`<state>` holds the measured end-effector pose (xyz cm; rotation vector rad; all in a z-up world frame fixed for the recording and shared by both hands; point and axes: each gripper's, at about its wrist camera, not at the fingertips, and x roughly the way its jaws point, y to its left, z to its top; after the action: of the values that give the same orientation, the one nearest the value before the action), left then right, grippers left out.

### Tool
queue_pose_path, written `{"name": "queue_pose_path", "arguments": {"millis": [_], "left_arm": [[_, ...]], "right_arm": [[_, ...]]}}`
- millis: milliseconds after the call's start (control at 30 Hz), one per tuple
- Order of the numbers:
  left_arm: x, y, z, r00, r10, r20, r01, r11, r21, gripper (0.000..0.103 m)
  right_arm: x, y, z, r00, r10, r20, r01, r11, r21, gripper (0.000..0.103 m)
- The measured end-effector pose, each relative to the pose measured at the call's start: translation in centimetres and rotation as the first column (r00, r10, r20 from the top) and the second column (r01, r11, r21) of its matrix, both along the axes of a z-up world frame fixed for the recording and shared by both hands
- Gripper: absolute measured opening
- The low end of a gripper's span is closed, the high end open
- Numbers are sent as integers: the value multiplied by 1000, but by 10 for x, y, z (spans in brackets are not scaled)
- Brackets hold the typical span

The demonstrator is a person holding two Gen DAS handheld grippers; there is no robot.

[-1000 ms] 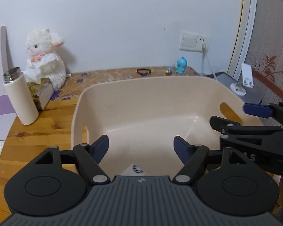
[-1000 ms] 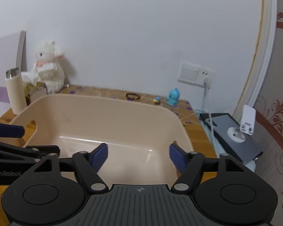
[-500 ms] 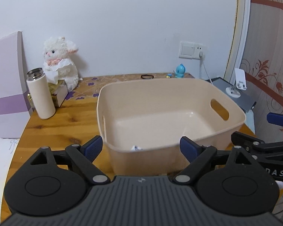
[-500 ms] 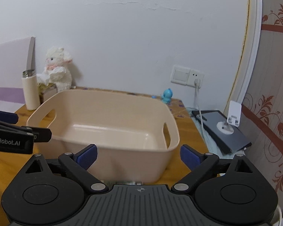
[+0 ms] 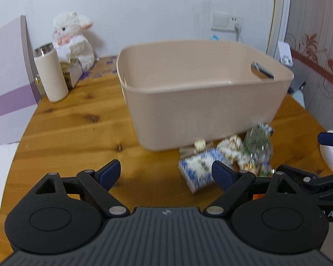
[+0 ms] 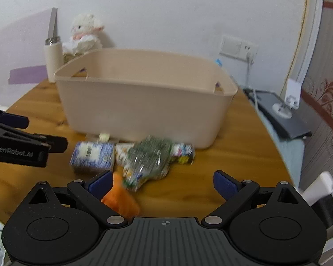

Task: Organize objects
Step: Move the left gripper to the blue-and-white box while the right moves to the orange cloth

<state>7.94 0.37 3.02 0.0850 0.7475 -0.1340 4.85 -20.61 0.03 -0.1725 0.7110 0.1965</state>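
A beige plastic bin stands on the wooden table. In front of it lies a pile of small items: a blue-and-white box, a clear green-patterned packet, a small colourful box and an orange item. My left gripper is open and empty, just left of the pile. My right gripper is open and empty, close over the pile's near side. The frames are blurred.
A white plush lamb, a cream flask and a small box stand at the back left. A wall socket with a cable is behind the bin. A dark device lies at the right, off the table edge.
Both grippers have pulled back and down from over the bin to the table's front. The pile in front of the bin has come into view. Both stay open.
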Motion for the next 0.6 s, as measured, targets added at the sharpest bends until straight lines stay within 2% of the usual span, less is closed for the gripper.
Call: {"name": "queue_pose_path", "arguments": {"millis": [267, 433, 600], "left_arm": [[-1, 1, -24, 997, 12, -70, -14, 999, -31, 90], [2, 1, -34, 995, 6, -97, -12, 998, -61, 90], [9, -3, -38, 995, 8, -97, -17, 996, -89, 90]], "right_arm": [[-1, 7, -19, 998, 31, -59, -30, 999, 19, 98], [9, 7, -32, 996, 12, -93, -9, 1000, 26, 89], [18, -1, -43, 993, -16, -119, 20, 999, 35, 87]]}}
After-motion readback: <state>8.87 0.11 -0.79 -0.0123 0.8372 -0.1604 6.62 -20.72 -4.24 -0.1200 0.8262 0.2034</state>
